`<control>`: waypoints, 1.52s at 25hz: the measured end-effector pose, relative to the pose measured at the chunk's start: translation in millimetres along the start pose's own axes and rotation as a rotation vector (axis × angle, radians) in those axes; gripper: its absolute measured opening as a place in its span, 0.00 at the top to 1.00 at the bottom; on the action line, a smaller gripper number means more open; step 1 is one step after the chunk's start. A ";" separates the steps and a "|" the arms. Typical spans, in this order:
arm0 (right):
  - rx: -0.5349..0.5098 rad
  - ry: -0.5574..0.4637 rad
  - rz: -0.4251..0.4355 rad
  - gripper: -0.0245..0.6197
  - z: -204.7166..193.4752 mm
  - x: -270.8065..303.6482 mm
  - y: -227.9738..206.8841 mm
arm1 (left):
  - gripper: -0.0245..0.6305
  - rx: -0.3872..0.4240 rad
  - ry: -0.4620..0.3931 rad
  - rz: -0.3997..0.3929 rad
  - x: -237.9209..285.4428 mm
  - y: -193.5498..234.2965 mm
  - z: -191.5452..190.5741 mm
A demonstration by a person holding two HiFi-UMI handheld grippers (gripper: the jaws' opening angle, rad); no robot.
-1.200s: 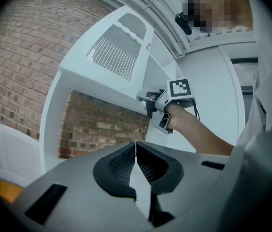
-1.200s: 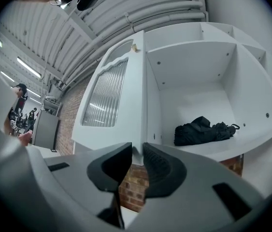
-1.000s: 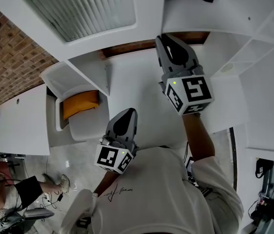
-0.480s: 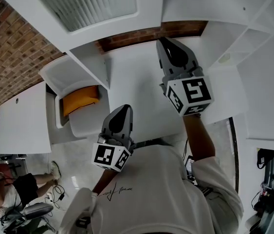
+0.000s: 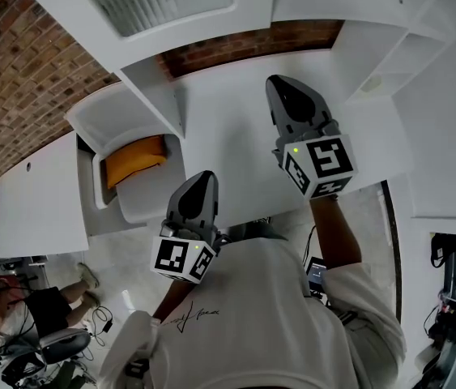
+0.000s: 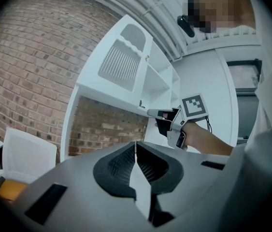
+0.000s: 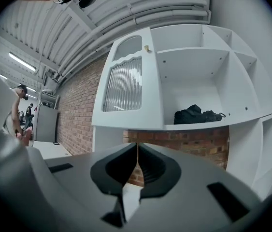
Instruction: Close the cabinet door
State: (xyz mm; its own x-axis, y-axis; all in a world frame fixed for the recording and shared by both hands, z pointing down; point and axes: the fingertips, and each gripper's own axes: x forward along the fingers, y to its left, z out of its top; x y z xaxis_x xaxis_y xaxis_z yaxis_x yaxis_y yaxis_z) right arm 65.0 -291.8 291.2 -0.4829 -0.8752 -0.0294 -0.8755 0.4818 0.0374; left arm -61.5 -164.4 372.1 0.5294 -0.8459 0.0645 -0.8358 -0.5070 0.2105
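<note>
Standing upright, cabinet door [image 7: 126, 88] open, left claw [image 6: 136, 146] and right claw [image 7: 137, 149] clenched empty

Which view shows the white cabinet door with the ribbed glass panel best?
Right gripper view: the white ribbed-glass cabinet door shows whole, standing open. Head view crops it at the top edge; left gripper view shows it whole but obliquely.
</note>
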 end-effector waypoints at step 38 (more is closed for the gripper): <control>0.101 0.307 -0.063 0.92 -109.1 -138.8 95.8 | 0.93 -0.020 0.011 0.014 -97.2 34.8 -19.4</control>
State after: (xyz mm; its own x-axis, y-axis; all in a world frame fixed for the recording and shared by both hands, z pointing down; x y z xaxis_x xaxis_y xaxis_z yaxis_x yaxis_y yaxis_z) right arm 50.2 -128.9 407.8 -0.4129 -0.8683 0.2749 -0.9084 0.4145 -0.0551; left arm -139.3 -96.6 392.1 0.5193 -0.8510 0.0786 -0.8401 -0.4915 0.2294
